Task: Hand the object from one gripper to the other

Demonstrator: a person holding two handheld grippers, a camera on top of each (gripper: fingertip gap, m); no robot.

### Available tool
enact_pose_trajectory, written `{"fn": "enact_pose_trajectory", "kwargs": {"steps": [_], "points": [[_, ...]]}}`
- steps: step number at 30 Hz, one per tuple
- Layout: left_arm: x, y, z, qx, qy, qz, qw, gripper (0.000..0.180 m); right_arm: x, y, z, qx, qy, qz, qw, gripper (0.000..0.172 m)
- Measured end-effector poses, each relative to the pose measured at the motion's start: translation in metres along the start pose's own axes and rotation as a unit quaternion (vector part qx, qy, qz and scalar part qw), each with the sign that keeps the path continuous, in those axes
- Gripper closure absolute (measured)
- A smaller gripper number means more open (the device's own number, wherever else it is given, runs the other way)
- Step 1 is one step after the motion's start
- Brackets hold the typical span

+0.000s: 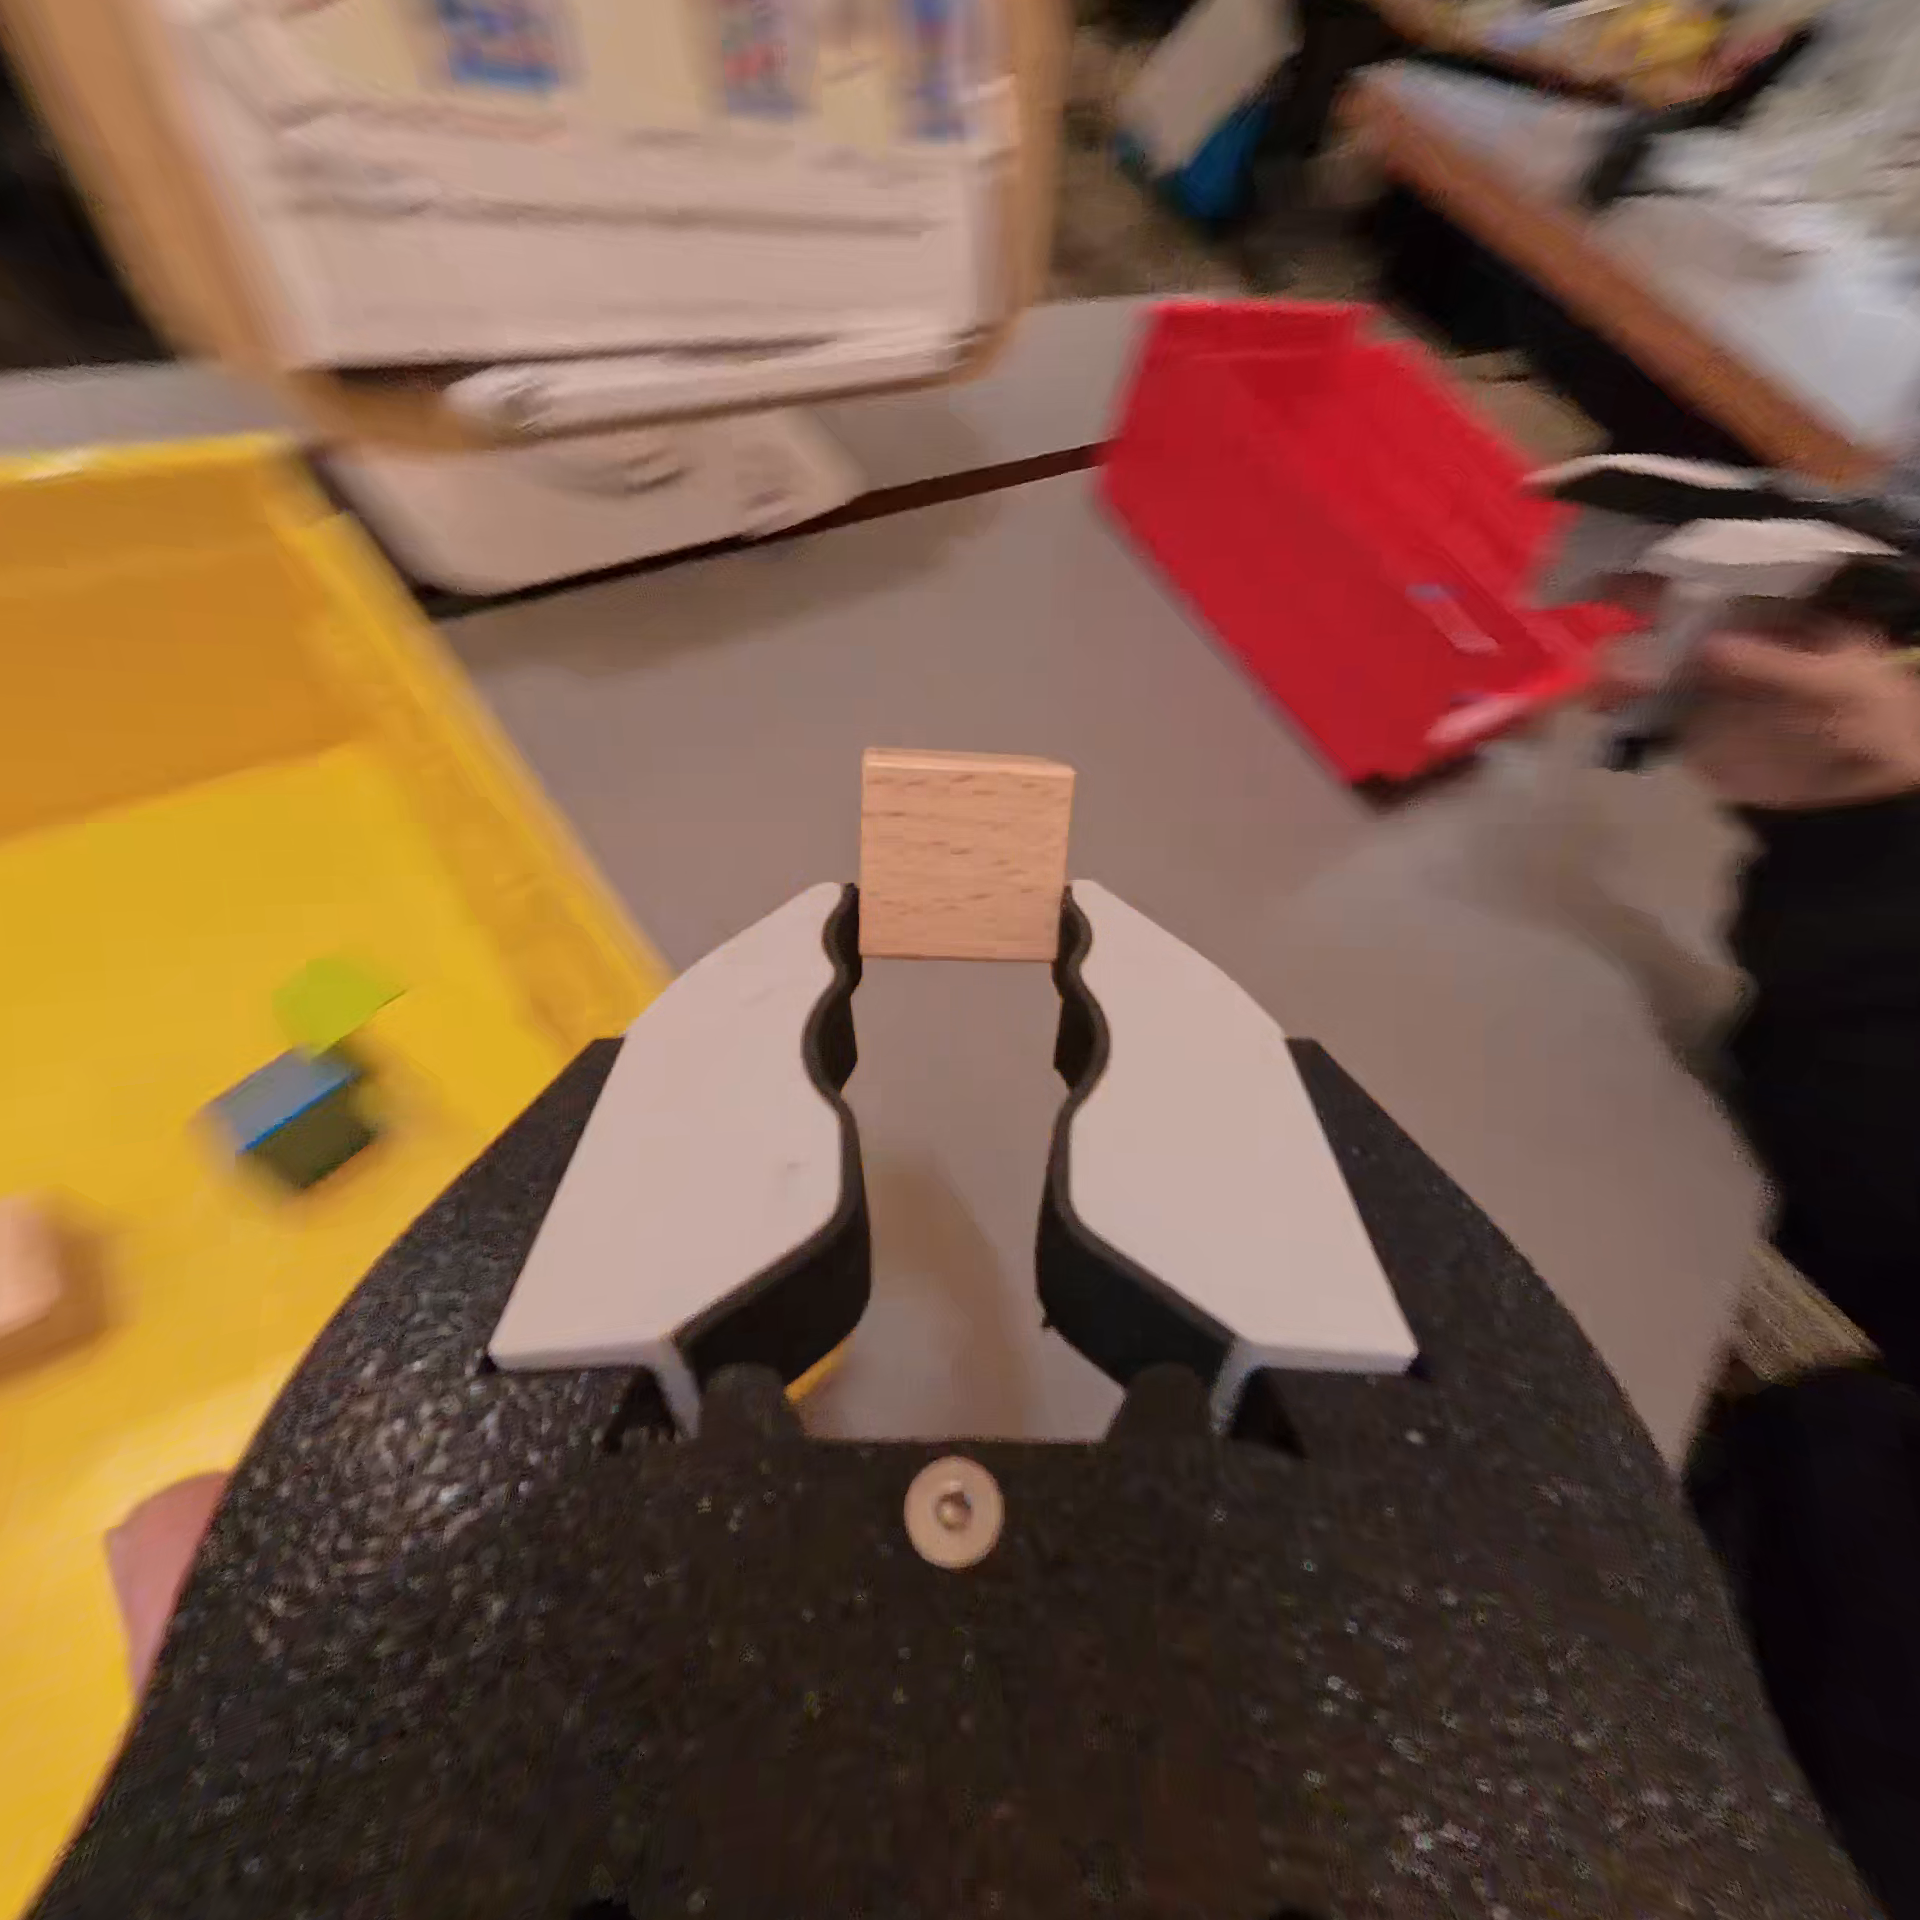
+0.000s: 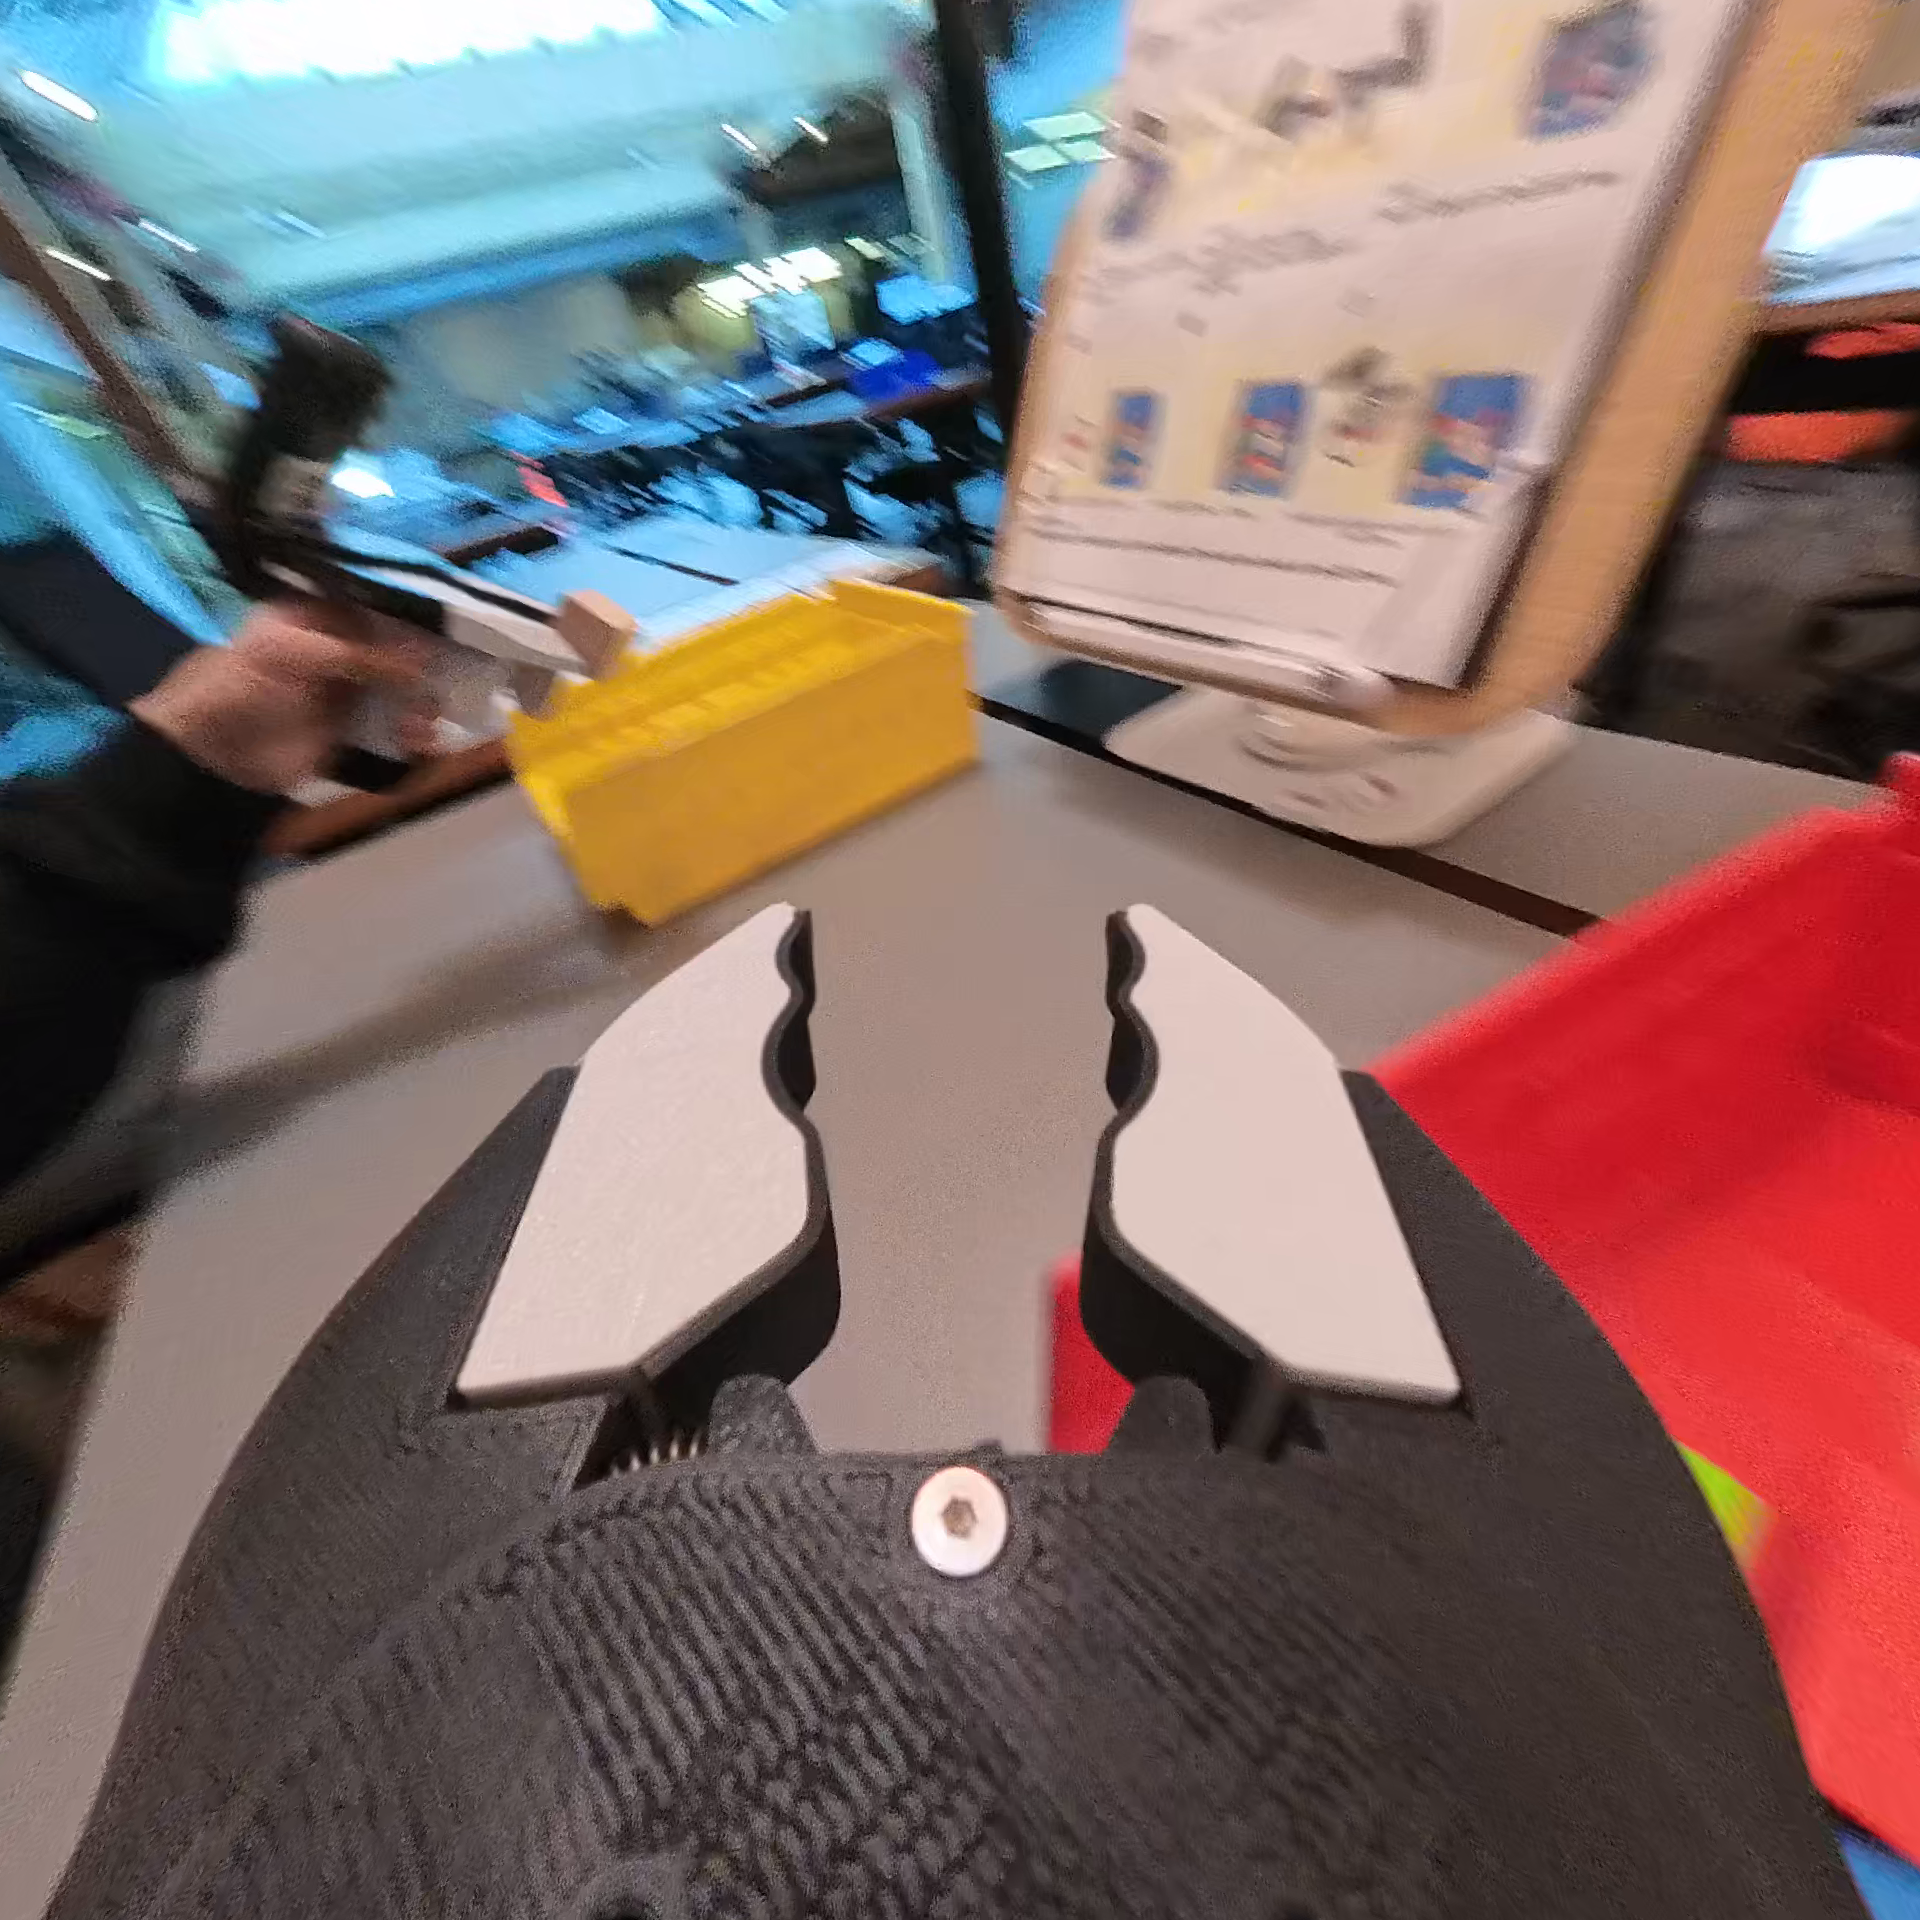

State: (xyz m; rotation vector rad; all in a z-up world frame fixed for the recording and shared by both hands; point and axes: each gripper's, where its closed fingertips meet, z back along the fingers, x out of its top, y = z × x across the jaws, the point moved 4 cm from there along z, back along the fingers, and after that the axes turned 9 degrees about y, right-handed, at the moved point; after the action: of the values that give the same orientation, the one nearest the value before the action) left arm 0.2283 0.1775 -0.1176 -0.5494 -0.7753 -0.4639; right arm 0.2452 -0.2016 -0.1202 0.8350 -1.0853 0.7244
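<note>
Grey table, yellow bin left, red bin right; left gripper clamping wooden block at fingertips; right gripper wide open, holding nothing

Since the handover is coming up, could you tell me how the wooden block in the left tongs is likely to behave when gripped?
The wooden block looks rigid, so it probably won't deform. Its flat, square faces suggest it won't roll. Only its lower part sits between the pads, so it might pivot if bumped.
</note>
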Motion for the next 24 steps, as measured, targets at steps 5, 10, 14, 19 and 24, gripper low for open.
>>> {"fn": "enact_pose_trajectory", "kwargs": {"steps": [5, 10, 14, 19, 24], "points": [[0.009, -0.105, -0.018, -0.187, -0.059, -0.125, 0.973, 0.146, 0.023, 0.073, -0.029, 0.194, -0.070, 0.009, 0.978, 0.116], [0.007, -0.169, -0.043, -0.292, -0.079, -0.167, 0.938, 0.146, 0.024, 0.117, -0.038, 0.259, -0.053, 0.086, 0.960, 0.116], [0.005, -0.192, -0.056, -0.305, -0.083, -0.193, 0.929, 0.146, 0.024, 0.137, -0.041, 0.286, -0.057, 0.122, 0.949, 0.124], [0.001, -0.207, -0.063, -0.306, -0.076, -0.214, 0.925, 0.146, 0.020, 0.141, -0.047, 0.288, -0.046, 0.129, 0.948, 0.132], [0.002, -0.207, -0.064, -0.278, -0.094, -0.224, 0.929, 0.146, 0.021, 0.142, -0.047, 0.273, -0.048, 0.145, 0.950, 0.138]]}}
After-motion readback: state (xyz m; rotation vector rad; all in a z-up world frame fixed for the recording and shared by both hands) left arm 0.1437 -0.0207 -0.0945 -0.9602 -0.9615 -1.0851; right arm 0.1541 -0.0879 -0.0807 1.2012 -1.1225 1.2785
